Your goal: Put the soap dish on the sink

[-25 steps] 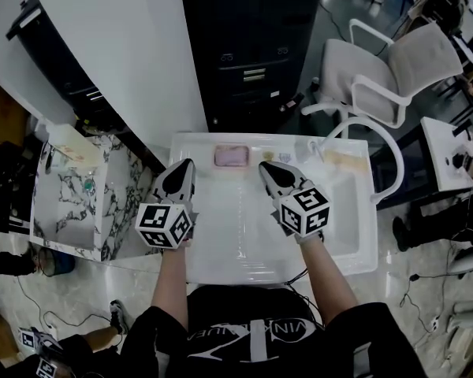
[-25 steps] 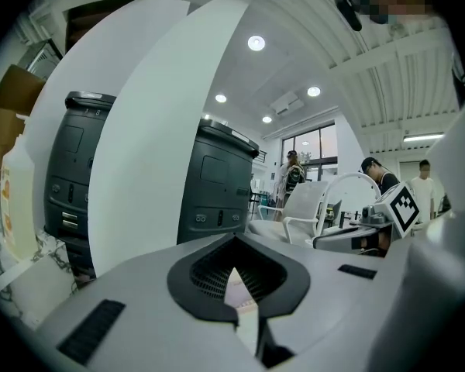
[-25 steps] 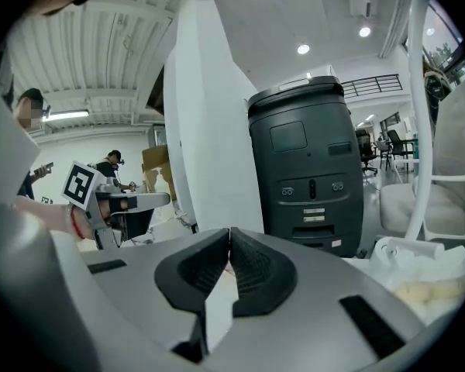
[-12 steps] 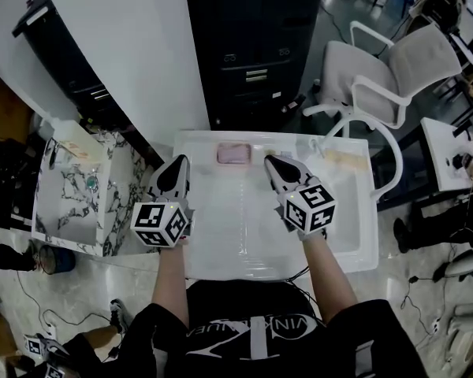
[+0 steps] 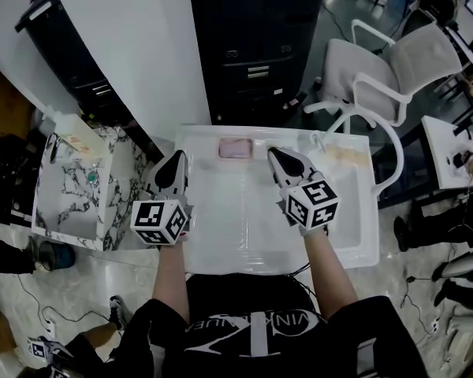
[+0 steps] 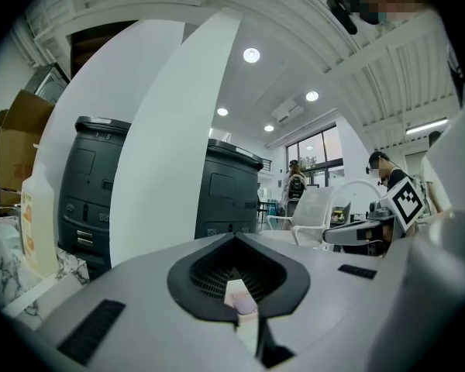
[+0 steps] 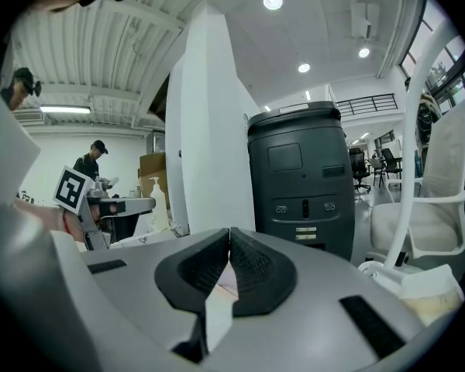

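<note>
soap dish [image 5: 235,148]: on the sink's [image 5: 244,235] far edge, long axis along that edge
left tool [image 5: 176,164]: jaws together, empty
right tool [image 5: 274,156]: jaws together, empty; nearer, dish just ahead-left

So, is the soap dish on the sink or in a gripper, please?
On the sink: the soap dish lies on its back ledge, apart from the shut left gripper and right gripper.

Black white-lettered T-shirt [image 5: 244,345]; grey left gripper [image 5: 177,157] and right gripper [image 5: 274,153], black fingers [image 5: 285,164].
</note>
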